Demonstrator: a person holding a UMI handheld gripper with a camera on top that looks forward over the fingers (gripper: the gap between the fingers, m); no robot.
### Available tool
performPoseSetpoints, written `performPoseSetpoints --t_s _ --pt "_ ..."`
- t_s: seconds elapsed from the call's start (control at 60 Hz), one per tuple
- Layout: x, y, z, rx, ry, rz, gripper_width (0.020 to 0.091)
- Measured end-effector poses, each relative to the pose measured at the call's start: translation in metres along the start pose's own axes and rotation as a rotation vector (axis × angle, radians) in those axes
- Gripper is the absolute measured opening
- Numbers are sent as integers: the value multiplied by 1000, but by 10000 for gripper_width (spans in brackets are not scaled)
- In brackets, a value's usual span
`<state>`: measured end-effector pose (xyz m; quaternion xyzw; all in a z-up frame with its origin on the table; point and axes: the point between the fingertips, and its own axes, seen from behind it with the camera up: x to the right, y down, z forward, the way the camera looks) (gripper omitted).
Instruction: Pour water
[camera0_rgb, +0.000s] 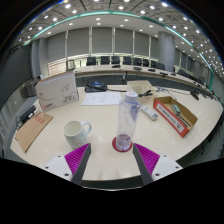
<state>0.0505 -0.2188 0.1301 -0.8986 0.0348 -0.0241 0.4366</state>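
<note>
A clear plastic water bottle (127, 118) stands upright on a red coaster (122, 145) on the pale table (100, 130), just ahead of my fingers and between their lines. A white mug (75, 131) sits on the table to the bottle's left. My gripper (113, 162) is open, its magenta pads (78, 158) spread wide on both sides, with nothing held. The bottle stands a little beyond the fingertips and is not touched by them.
An orange box (176, 113) lies to the right of the bottle. A white board (57, 92) leans at the left, with a brown folder (33, 130) near it. Papers (100, 98) and a dark object (96, 86) lie further back. Office chairs line the far side.
</note>
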Motion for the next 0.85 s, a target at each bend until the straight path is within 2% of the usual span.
performPoseSetpoints --t_s 0.167,0.35,0.633,0.85 --pt "-32 8 -78 -30 13 -11 858" --pt "-53 22 -134 -42 40 -67 858" --pt "-61 41 -157 -45 57 -88 856" --pt "-68 37 -162 -30 42 -95 857"
